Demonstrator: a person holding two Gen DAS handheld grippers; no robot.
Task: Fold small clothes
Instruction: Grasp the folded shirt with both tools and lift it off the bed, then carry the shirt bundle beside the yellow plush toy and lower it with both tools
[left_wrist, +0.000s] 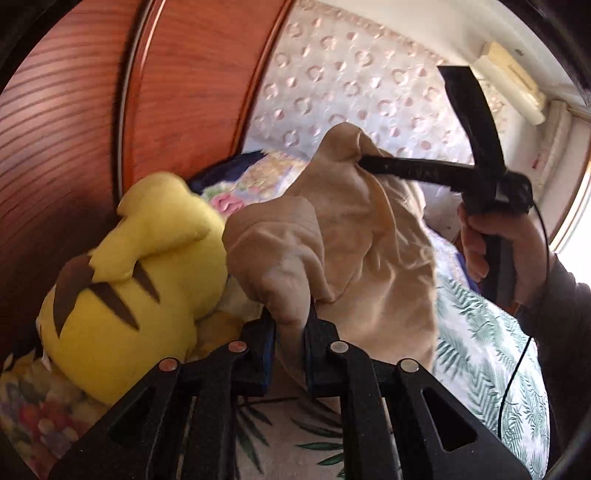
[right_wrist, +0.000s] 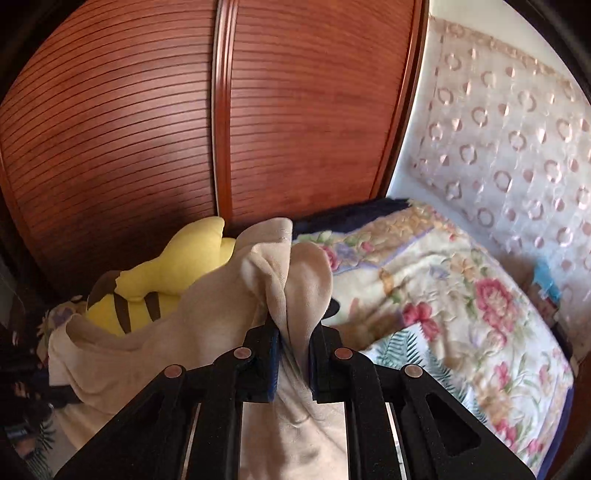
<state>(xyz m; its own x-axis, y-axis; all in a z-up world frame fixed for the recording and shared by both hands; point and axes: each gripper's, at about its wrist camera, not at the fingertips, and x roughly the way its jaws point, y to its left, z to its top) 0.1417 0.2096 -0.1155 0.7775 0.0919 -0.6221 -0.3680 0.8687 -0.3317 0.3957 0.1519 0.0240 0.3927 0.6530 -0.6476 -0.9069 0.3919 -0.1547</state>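
Two pinched folds of beige garment (one between each gripper's fingers).

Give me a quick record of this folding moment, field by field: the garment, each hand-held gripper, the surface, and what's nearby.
garment: beige cloth, held up between both tools, bunched, not yet folded
left hand-held gripper: shut on the beige cloth
right hand-held gripper: shut on the beige cloth
right hand: holds the right tool's handle
surface: bed with leaf-print sheet and floral blanket
nearby: yellow plush toy by the wooden wardrobe door
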